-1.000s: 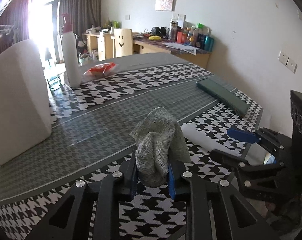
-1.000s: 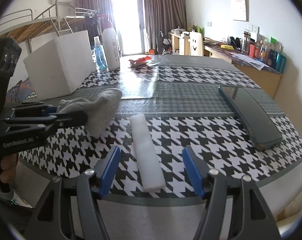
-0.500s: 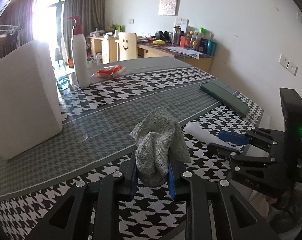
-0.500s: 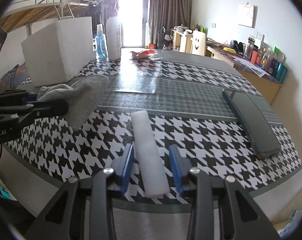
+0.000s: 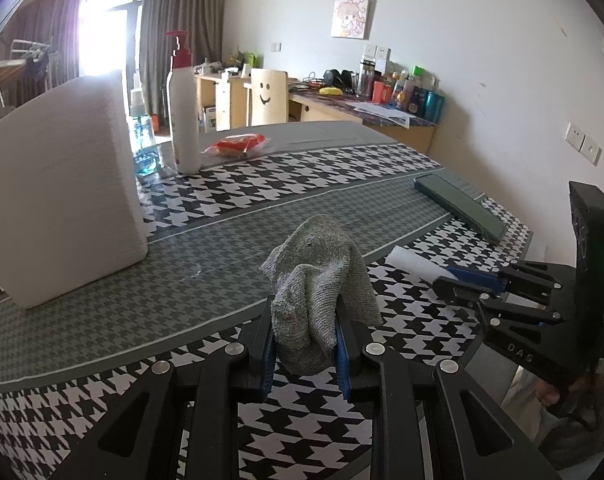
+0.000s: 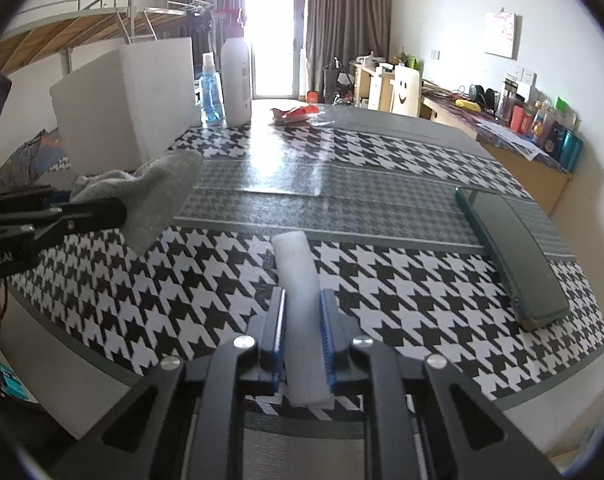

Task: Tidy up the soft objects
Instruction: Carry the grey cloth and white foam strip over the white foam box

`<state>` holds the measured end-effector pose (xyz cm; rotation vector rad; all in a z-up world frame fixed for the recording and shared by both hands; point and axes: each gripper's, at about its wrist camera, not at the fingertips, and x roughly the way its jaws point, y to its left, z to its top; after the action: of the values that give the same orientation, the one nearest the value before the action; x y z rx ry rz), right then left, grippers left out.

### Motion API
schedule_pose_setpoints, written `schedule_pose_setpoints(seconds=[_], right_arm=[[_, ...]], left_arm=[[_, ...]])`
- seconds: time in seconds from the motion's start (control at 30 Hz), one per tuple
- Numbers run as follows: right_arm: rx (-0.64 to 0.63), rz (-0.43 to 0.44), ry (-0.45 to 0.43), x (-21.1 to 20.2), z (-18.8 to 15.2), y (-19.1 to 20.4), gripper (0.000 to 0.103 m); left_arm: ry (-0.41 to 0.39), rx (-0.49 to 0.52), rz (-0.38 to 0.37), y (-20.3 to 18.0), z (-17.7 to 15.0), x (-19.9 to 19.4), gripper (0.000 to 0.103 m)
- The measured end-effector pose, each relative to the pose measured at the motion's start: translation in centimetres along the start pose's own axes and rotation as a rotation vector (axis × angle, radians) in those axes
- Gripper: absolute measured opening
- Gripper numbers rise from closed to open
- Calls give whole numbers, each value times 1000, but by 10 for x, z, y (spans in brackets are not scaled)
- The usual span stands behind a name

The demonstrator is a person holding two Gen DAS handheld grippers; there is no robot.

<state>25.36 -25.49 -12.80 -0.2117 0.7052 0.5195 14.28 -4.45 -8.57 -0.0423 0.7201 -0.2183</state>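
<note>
While daylight flooded in from the far window, the table [image 6: 381, 200] carried everything on its houndstooth-patterned cover, black-and-white bands along the near and far sides and a finer grey band down the middle. Largest on it was the white foam block [image 5: 58, 208], standing upright toward the far left corner. Next in size came the dark green case [image 6: 509, 256], lying flat along the right edge. Beside the foam block, at the far edge, stood the white pump bottle [image 5: 184, 116] with a red top, and a small blue spray bottle [image 6: 212, 92] stood between the two. A red-and-clear wrapped packet [image 5: 238, 146] lay near the bottle, a little further along the far side.

The grey knitted cloth [image 5: 317, 288], bunched and drooping, was off the table surface, pinched between the blue pads of the left gripper [image 5: 303, 344], which was clamped tight on its lower folds above the near left part of the table. The white foam strip [image 6: 298, 280] lay on the near houndstooth band, close to the near edge, pointing away from it. The right gripper [image 6: 302, 336] had just been closing on it, and its blue pads now pressed against the strip's two long sides at its near end.
</note>
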Motion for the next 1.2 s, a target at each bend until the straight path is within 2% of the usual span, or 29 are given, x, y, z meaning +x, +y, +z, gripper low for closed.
schedule_pose_setpoints(seconds=[0.2,0.73,1.0,1.2], right_arm=[[26,22,-35,-12,9,5,20],[27,88,-126,-40,28,32,20],[24,99,-161,-50,35,38,20],[30,106,-172,-52,39,39,20]], left_arm=[[-12,-12,15,5,-3,-8,25],[-109,6,66,11,-1,-52,25],[-150,44,60,4,-1,-69,25],[-159,36,63,8,2,-71,25]])
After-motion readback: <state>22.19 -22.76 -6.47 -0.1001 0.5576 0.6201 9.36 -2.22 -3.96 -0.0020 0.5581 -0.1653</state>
